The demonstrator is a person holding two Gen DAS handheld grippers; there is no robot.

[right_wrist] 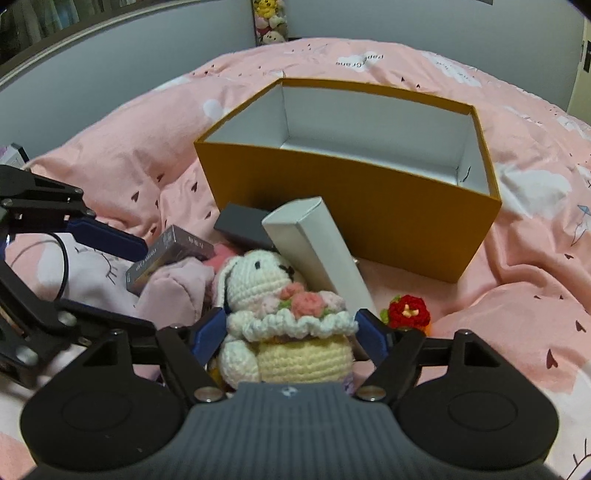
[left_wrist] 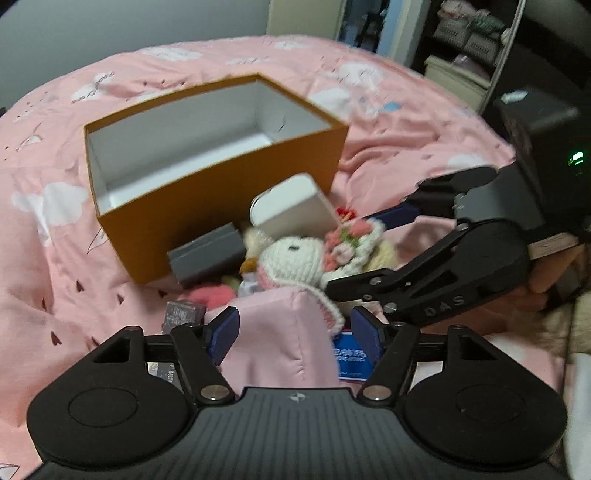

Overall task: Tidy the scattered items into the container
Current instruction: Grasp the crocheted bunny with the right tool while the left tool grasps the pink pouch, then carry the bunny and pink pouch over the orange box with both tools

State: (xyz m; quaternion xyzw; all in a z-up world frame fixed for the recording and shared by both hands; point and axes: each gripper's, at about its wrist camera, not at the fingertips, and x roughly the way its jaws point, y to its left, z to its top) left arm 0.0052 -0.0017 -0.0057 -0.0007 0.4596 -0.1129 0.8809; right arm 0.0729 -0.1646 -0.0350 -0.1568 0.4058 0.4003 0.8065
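An orange box (left_wrist: pixel 221 206) (right_wrist: pixel 369 206) with a white, empty inside stands open on the pink bed. A heap of items lies in front of it. My right gripper (right_wrist: pixel 290 334) (left_wrist: pixel 356 254) is open, and its blue pads flank a crochet bunny (right_wrist: pixel 291 325) (left_wrist: pixel 291 262) that lies on the bed holding a knitted bouquet. A long white box (right_wrist: pixel 317 251) (left_wrist: pixel 291 206) leans against the orange box. My left gripper (left_wrist: pixel 295 332) (right_wrist: pixel 147 286) is open astride a pale pink fabric lump (left_wrist: pixel 280 332) (right_wrist: pixel 177 284).
A dark grey box (left_wrist: pixel 207 256) (right_wrist: pixel 243 225), a small grey-purple card box (right_wrist: pixel 166 254) (left_wrist: pixel 183 314), a red crochet flower (right_wrist: pixel 408 310) and a blue packet (left_wrist: pixel 349 358) lie in the heap. Rumpled pink bedding (left_wrist: pixel 55 240) surrounds everything. Shelves (left_wrist: pixel 469 33) stand beyond the bed.
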